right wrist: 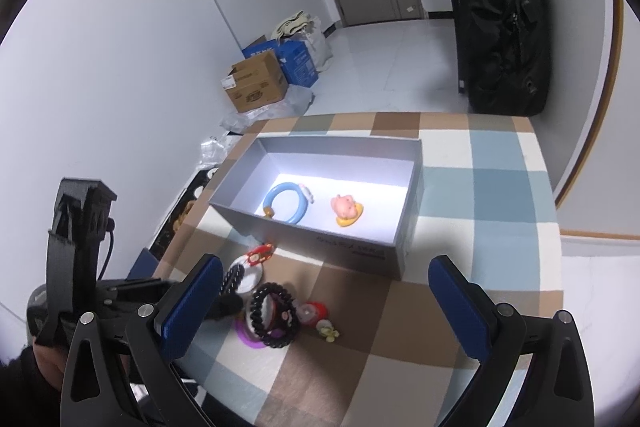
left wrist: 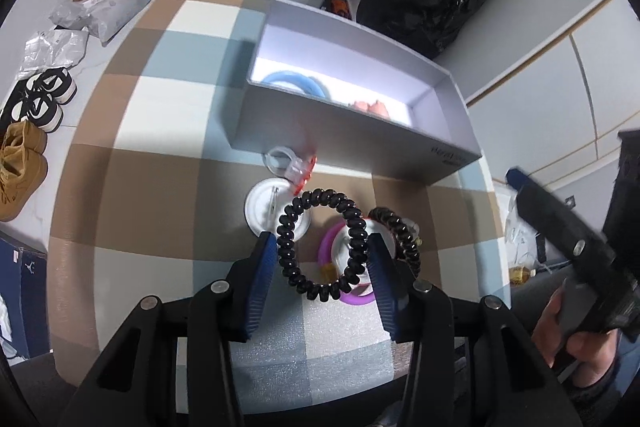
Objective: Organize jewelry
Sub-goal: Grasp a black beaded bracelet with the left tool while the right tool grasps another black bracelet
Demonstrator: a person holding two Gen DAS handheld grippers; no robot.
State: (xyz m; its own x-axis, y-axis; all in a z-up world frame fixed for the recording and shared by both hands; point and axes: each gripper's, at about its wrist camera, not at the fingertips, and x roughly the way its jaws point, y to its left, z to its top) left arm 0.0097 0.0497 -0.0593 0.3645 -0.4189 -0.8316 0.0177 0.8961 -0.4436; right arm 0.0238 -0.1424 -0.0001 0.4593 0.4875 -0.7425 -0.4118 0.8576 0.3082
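Observation:
My left gripper [left wrist: 322, 259] is shut on a black spiral hair tie [left wrist: 320, 243], squeezing it between both blue pads just above the checked table. A second dark spiral tie [left wrist: 398, 231], a purple ring [left wrist: 352, 297], two white discs [left wrist: 264, 205] and a clear-and-red clip [left wrist: 298, 169] lie under and around it. The grey open box [left wrist: 352, 143] stands beyond, holding a blue ring [right wrist: 286, 203] and a pink-and-yellow piece [right wrist: 347, 209]. My right gripper [right wrist: 326, 301] is open and empty, above the table to the right of the pile [right wrist: 274, 315].
The checked tablecloth [right wrist: 472, 195] has bare room to the right of the box. A small yellow piece [right wrist: 329, 331] and a red piece [right wrist: 314, 311] lie by the pile. Cardboard boxes [right wrist: 256, 87], shoes [left wrist: 40, 99] and a black bag [right wrist: 500, 11] are on the floor beyond.

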